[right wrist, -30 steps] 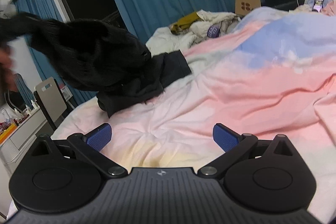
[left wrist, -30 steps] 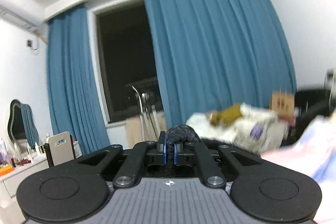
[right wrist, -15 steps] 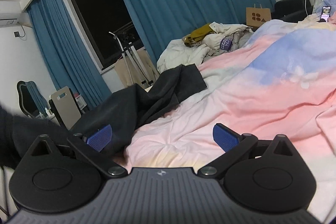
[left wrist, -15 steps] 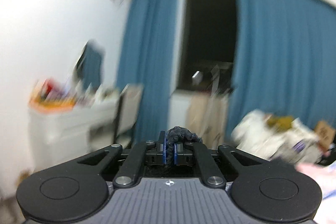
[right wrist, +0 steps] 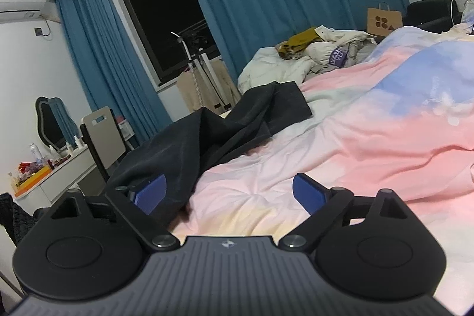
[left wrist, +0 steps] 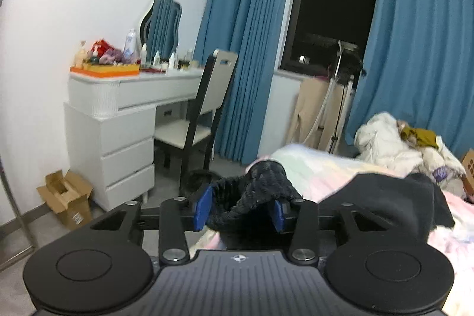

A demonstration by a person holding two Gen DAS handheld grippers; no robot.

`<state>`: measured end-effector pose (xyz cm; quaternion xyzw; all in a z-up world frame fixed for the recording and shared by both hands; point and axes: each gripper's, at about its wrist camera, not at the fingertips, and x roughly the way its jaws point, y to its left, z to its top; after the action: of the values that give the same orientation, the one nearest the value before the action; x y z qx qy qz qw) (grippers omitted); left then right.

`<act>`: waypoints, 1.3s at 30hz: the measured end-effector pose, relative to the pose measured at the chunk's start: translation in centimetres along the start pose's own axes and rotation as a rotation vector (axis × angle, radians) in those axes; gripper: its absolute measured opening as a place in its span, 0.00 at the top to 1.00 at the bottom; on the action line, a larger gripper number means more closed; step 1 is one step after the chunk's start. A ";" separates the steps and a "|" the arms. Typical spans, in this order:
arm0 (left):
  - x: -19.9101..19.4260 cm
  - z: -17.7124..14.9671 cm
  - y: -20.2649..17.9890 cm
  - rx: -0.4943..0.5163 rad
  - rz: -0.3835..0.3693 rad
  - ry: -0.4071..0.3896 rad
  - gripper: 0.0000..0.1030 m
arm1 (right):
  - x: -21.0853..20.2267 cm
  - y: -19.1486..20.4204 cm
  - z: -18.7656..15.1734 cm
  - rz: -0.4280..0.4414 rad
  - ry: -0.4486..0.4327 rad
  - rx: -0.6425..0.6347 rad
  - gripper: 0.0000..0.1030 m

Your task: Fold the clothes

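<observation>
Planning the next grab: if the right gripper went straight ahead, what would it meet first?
Probably the pink duvet between its open fingers; the black garment lies just left of that line, though depth is unclear.

Both tools look alike: the left gripper (left wrist: 240,211) and right gripper (right wrist: 229,193) have black linkage arms with silver pivot screws, blue finger pads (right wrist: 308,194), two round black discs low in frame, and a ribbed grey centre plate bearing a small cross-shaped emblem.

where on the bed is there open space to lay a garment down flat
The widest free patch is the pink duvet ahead of the right claw, bordered by the black garment to the left and the blue patch beyond. Crowded: the far corner with the crumpled white pile, and the left edge under the dark cloth.
</observation>
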<state>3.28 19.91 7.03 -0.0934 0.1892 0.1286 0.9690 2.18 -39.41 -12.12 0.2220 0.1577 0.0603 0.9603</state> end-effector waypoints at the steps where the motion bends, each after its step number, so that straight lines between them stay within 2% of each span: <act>1: -0.6 -0.5 0.3 -0.002 0.000 0.010 0.43 | -0.2 0.1 0.0 0.006 -0.004 -0.002 0.10; 2: -0.8 -0.5 0.8 -0.013 0.015 0.014 0.23 | -0.5 0.2 0.1 0.011 -0.007 -0.005 0.11; 4: -3.2 -0.5 0.2 0.003 -0.004 -0.028 0.13 | -0.8 0.4 0.0 0.015 -0.010 -0.015 0.12; 9: -8.1 0.2 -3.3 0.051 -0.076 -0.092 0.11 | 0.0 -0.1 1.0 0.050 0.049 0.063 0.19; 13: -8.0 0.7 -8.1 0.054 -0.161 -0.090 0.10 | 2.5 -0.4 3.7 0.070 0.076 0.095 0.24; 18: -6.7 -2.2 -12.0 0.011 -0.311 -0.038 0.09 | 11.2 -2.7 9.3 0.097 0.112 0.153 0.34; 21: -3.9 -4.1 -12.8 0.021 -0.341 0.040 0.09 | 18.0 -3.8 12.7 0.088 0.151 0.188 0.33; 23: -2.5 -5.5 -12.6 0.012 -0.332 0.072 0.09 | 22.9 -4.1 14.6 0.034 0.184 0.169 0.30; 24: -1.6 -6.1 -12.4 0.007 -0.332 0.088 0.09 | 25.1 -4.1 15.1 0.018 0.193 0.148 0.30; 26: -0.3 -7.2 -12.0 0.013 -0.318 0.105 0.10 | 29.4 -4.3 15.8 -0.026 0.215 0.107 0.18; 29: 2.7 -7.8 -11.0 -0.028 -0.309 0.112 0.09 | 35.7 -5.0 16.0 -0.103 0.247 0.071 0.18; 33: 4.3 -8.8 -10.9 -0.027 -0.387 0.046 0.08 | 41.8 -6.9 15.1 -0.136 0.250 0.122 0.18; 36: 5.9 -9.3 -10.8 -0.054 -0.436 0.023 0.08 | 45.5 -7.8 13.8 -0.131 0.295 0.142 0.31; 39: 7.0 -9.6 -10.6 -0.087 -0.469 0.009 0.08 | 47.2 -7.9 12.8 -0.099 0.302 0.149 0.54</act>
<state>9.26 9.17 -3.00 -0.1771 0.1611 -0.0924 0.9665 51.29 -42.89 -17.74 0.2731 0.3148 0.0338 0.9084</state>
